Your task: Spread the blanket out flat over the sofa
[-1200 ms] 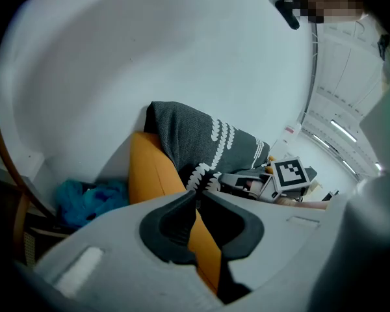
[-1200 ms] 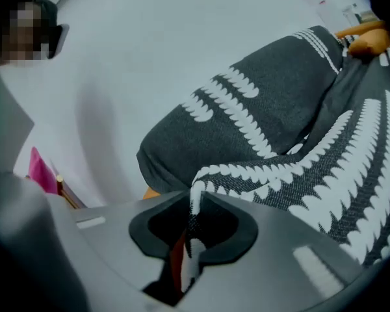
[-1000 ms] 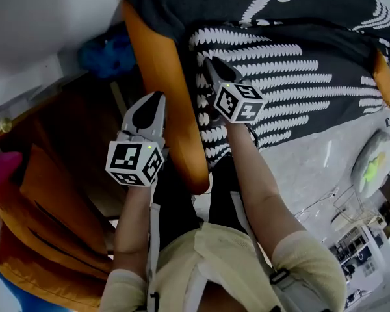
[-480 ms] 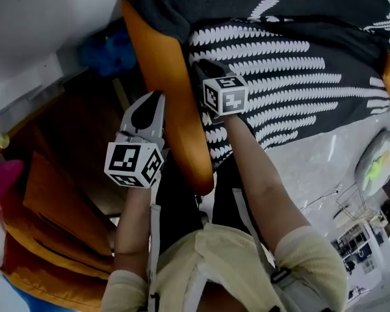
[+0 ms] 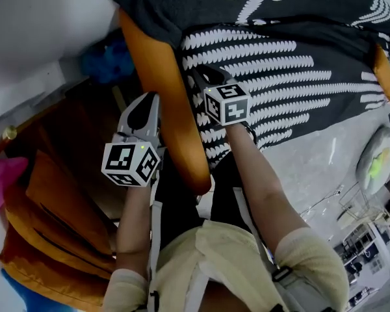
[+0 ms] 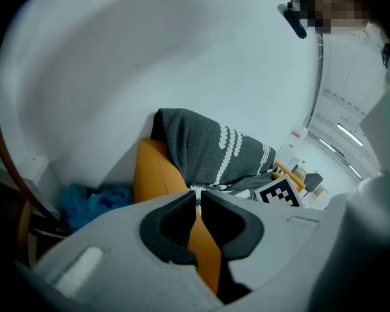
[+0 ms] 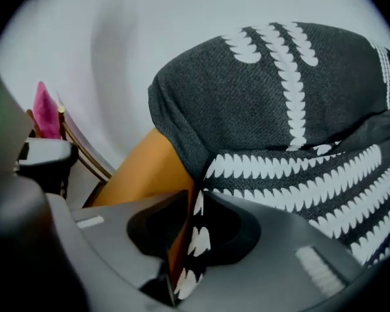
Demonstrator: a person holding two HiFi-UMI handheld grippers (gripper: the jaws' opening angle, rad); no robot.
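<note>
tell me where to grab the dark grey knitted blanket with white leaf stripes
Grip the blanket by its loose edge beside the orange sofa arm, coming from the front: it looks free and thin there. The right gripper is clamped on it.

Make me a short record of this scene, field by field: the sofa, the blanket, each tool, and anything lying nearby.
sofa: orange, near arm bare
blanket: dark grey with white pattern, draped over back and seat, some folds
left tool: shut, empty, beside the sofa arm
right tool: shut on the blanket edge next to the arm
nearby: blue cloth beside the sofa
</note>
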